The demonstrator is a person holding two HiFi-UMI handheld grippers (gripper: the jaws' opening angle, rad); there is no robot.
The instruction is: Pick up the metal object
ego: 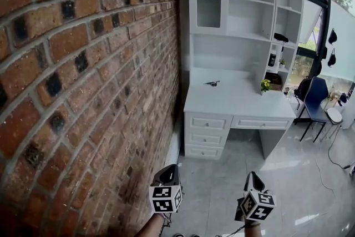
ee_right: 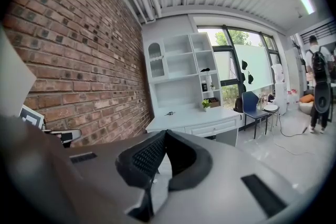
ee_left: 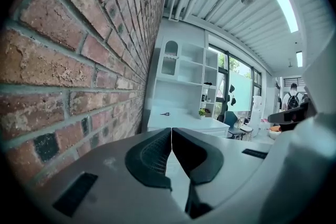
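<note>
A small dark metal object [ego: 211, 84] lies on the white desk [ego: 233, 102] across the room, near the back of the desktop; it also shows tiny as the metal object [ee_left: 165, 113] and the metal object [ee_right: 169, 113]. My left gripper [ego: 168, 173] is held low by the brick wall, far from the desk, jaws shut with nothing between them. My right gripper [ego: 253, 179] hangs beside it over the floor, also shut and empty. The left gripper's [ee_left: 171, 131] pads meet tip to tip, as do the right gripper's [ee_right: 165, 134].
A brick wall [ego: 83, 75] runs along the left. A white shelf unit [ego: 238, 3] stands on the desk, with a small potted plant [ego: 265, 85] at its right. A blue chair [ego: 316, 97] stands right of the desk. A person [ee_right: 319, 81] with a backpack stands far right.
</note>
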